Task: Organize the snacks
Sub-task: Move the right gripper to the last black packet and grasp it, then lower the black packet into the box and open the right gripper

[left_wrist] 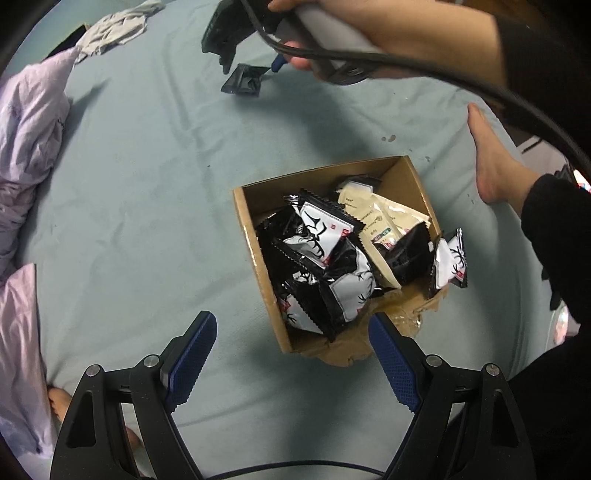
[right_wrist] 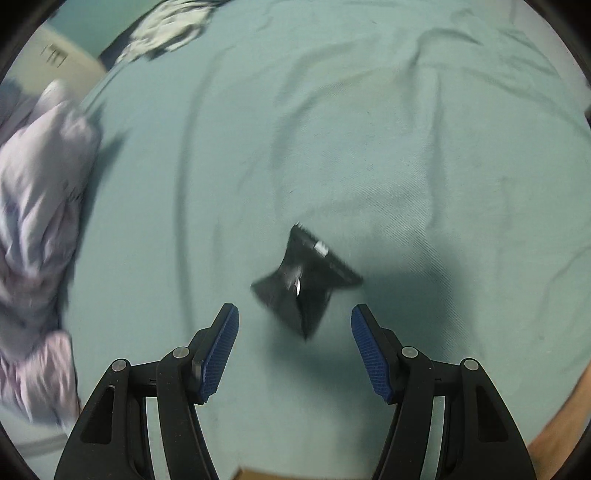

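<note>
A brown cardboard box (left_wrist: 258, 236) lies on the teal bed sheet and holds several snack packets, black-and-white ones (left_wrist: 325, 266) and a cream one (left_wrist: 376, 218). One more black-and-white packet (left_wrist: 448, 262) leans against the outside of the box's right wall. My left gripper (left_wrist: 291, 325) hangs open over the box's near corner, with nothing between its blue pads. Far from the box, a single black packet (right_wrist: 306, 280) (left_wrist: 242, 79) lies flat on the sheet. My right gripper (right_wrist: 295, 314) is open just short of that packet, not touching it; this view is blurred.
A crumpled lilac duvet (left_wrist: 29, 129) fills the left side, and grey cloth (left_wrist: 110, 29) lies at the far left. A person's bare foot (left_wrist: 491, 162) rests right of the box. A black cable (left_wrist: 443, 70) arcs above. The box's torn flap (left_wrist: 354, 350) lies flat.
</note>
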### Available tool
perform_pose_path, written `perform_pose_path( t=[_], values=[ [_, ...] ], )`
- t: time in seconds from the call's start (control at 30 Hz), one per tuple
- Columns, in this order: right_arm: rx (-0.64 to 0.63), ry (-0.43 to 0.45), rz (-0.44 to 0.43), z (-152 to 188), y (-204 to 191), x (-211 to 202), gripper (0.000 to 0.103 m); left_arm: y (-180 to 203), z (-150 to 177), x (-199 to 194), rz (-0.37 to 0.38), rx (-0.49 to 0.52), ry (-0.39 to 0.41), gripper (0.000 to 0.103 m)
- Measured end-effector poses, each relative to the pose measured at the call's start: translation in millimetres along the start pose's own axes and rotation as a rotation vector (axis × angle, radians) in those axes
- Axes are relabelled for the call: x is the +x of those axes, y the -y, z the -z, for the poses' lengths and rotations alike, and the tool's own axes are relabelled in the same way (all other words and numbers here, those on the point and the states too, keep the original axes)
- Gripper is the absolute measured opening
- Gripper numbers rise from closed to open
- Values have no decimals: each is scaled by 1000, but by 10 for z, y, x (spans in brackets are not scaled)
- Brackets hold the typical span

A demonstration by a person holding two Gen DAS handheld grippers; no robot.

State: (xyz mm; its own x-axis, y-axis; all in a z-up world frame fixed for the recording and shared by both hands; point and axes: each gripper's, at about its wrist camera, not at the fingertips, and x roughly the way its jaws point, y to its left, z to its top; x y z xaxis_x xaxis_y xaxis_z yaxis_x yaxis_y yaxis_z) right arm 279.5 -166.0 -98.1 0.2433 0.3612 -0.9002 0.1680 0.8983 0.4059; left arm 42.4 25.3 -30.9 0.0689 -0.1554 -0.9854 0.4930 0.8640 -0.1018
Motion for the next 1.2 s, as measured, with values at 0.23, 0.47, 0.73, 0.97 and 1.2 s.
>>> perform_pose_path(
  t=[0.23, 0.47, 0.73, 0.97, 1.2],
  values=[
    [56, 47, 71, -100, 80, 326, 50, -133, -44, 105, 6, -40, -27, 85],
    [-177, 104, 156, 55, -179, 91, 32, -191, 27, 95, -7, -57, -30, 85],
    [-353, 114, 67, 671, -130, -905, 32, -245, 99, 31, -19, -79, -11, 85],
    [-390, -15, -65, 1650, 398, -1698, 32, -181, 162, -7, -47, -83, 11, 85],
    [-431, -101, -43, 2004, 419, -1772, 32, 32, 169, -129, -187, -9, 82, 85]
  ],
)
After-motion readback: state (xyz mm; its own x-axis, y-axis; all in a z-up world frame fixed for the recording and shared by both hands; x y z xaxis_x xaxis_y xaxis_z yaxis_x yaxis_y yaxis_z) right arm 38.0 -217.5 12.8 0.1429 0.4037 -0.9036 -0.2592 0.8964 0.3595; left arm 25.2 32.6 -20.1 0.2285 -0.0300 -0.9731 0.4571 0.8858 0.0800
